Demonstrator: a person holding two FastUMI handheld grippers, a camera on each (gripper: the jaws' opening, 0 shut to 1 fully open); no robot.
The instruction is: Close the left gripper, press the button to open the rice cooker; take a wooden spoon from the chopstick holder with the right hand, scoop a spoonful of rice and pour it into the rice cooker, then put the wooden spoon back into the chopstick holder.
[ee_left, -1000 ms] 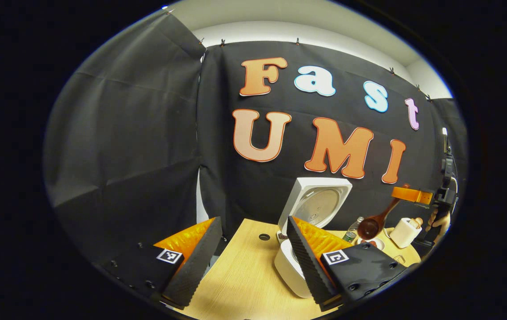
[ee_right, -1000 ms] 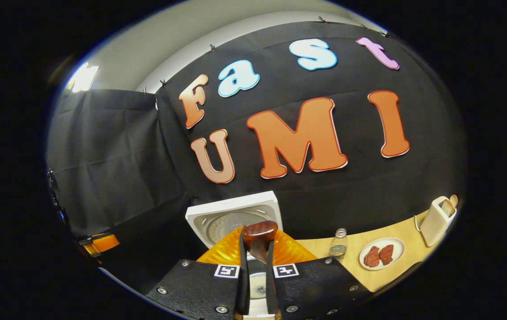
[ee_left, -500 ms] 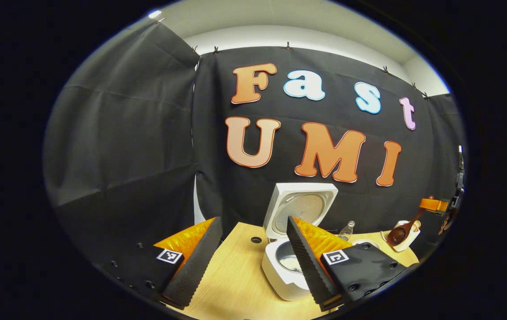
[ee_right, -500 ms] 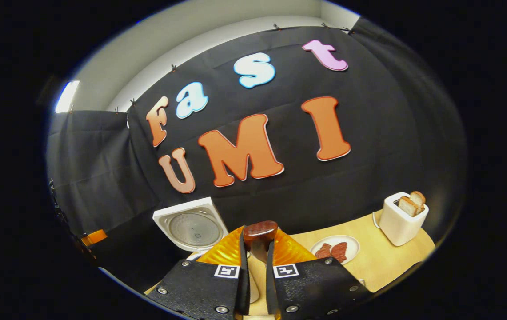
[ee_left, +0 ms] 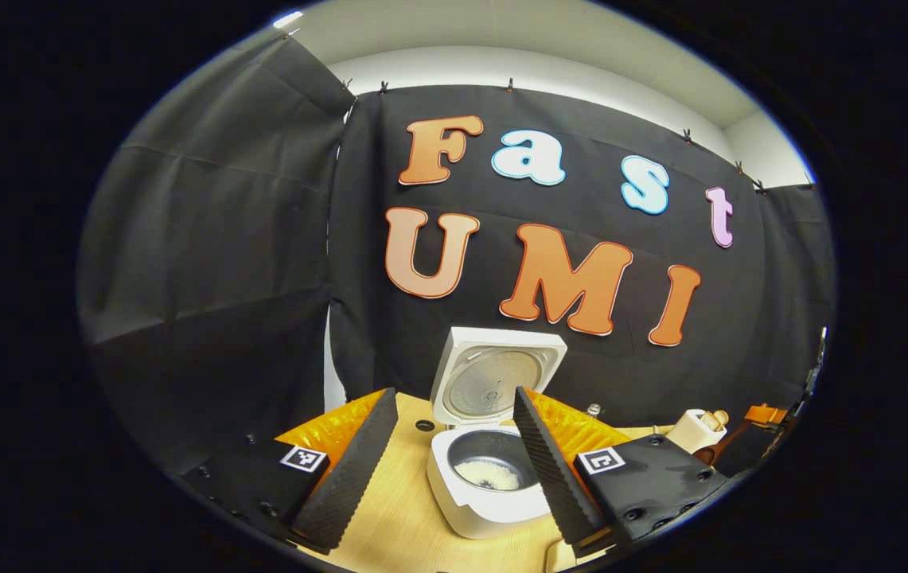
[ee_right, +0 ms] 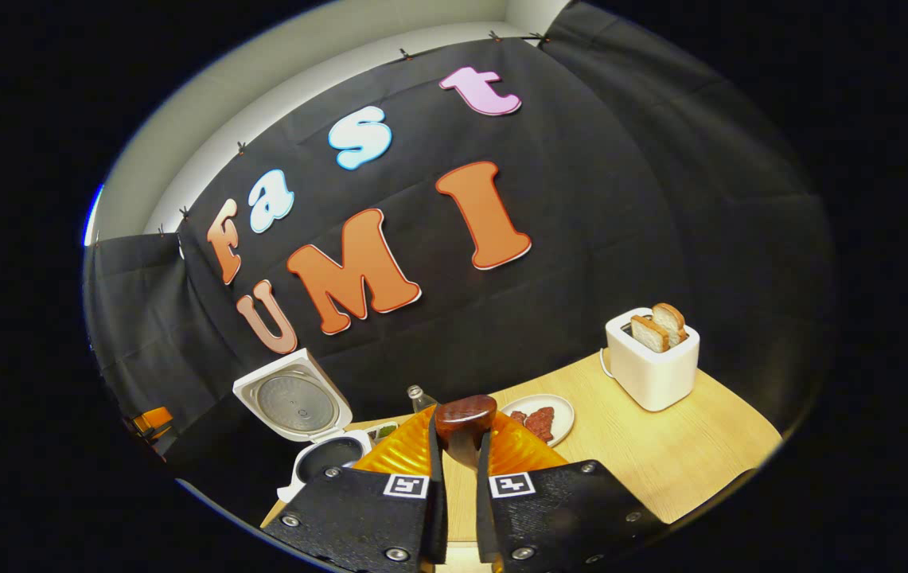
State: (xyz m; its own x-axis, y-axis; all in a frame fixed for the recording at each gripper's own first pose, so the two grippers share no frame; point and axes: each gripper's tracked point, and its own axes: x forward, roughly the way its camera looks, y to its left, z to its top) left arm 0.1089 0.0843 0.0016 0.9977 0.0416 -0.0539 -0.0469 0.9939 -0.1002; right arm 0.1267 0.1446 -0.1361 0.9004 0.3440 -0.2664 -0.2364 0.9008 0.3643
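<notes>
The left gripper [ee_left: 454, 458] has its fingers spread; between them sits the open rice cooker [ee_left: 489, 485]. The right gripper [ee_right: 457, 493] clamps the wooden spoon [ee_right: 465, 418], bare bench [ee_right: 660, 454] ahead-right.

Bare counter [ee_right: 684, 454] lies open at my three o'clock; the toaster [ee_right: 652, 370] and meat plate [ee_right: 537, 418] stand at one.

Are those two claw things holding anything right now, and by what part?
The right gripper holds the wooden spoon by its handle, near the end. The left gripper is open and holds nothing.
</notes>
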